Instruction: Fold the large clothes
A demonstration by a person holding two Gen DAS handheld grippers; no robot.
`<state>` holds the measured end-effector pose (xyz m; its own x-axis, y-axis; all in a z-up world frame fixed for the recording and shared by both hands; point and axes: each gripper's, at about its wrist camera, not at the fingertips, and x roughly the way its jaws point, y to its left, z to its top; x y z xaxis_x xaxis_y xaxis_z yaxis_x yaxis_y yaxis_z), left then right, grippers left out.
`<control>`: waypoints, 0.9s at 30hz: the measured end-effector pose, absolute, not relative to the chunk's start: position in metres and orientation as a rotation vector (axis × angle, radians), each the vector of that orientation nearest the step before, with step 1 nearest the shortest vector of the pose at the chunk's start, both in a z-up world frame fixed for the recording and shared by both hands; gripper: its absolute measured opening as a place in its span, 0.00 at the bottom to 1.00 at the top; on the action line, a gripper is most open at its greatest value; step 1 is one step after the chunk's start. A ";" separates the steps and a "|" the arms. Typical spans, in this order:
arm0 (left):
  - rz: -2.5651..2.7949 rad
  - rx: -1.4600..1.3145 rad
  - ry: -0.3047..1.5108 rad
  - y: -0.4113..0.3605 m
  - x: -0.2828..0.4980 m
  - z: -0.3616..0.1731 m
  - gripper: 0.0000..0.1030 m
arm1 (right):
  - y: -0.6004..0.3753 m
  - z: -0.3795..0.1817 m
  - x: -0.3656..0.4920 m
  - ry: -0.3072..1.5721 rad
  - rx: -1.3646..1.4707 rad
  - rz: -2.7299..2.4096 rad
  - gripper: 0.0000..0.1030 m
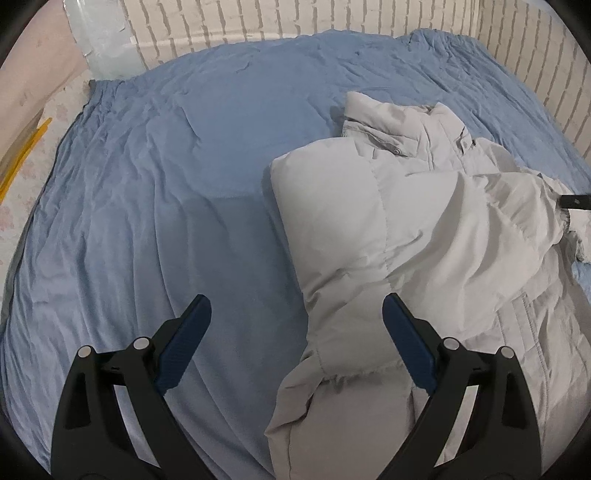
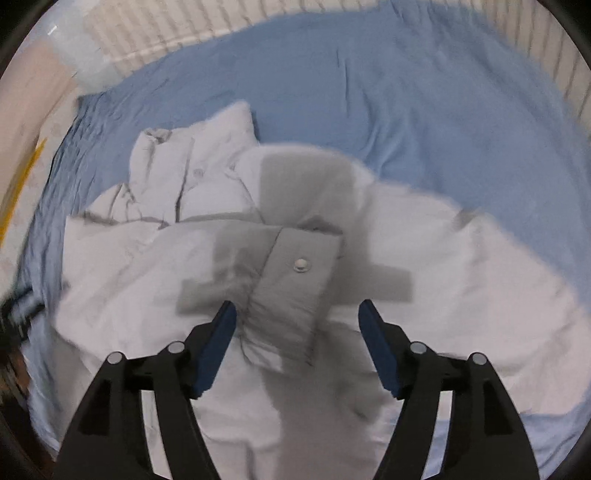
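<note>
A pale grey puffer jacket (image 1: pixel 417 229) lies crumpled on a blue bed sheet (image 1: pixel 155 192), collar toward the far wall. My left gripper (image 1: pixel 297 306) is open and empty, above the jacket's left sleeve edge. In the right wrist view the jacket (image 2: pixel 461 280) fills the middle, blurred by motion. A cuff tab with a snap button (image 2: pixel 300 264) lies just ahead of my right gripper (image 2: pixel 297 314), which is open and empty above it. A dark tip of the other gripper (image 1: pixel 574 202) shows at the right edge of the left wrist view.
A white brick-pattern wall (image 1: pixel 258 18) runs behind the bed and along its right side. Left of the bed are a pale floor and yellow sticks (image 1: pixel 22 162). The blue sheet (image 2: pixel 424 110) spreads wide beyond the jacket.
</note>
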<state>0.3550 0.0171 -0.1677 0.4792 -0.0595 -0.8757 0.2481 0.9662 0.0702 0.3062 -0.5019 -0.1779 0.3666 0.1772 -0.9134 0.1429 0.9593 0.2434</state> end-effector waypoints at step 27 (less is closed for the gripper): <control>-0.221 0.088 1.055 -0.026 0.372 -0.166 0.40 | -0.414 -0.152 0.305 1.000 0.081 0.028 0.60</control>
<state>0.3722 -0.0257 -0.1662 0.4733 -0.1387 -0.8699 0.2226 0.9743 -0.0342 0.3052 -0.4142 -0.1517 0.5404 0.0608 -0.8392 0.0137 0.9966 0.0810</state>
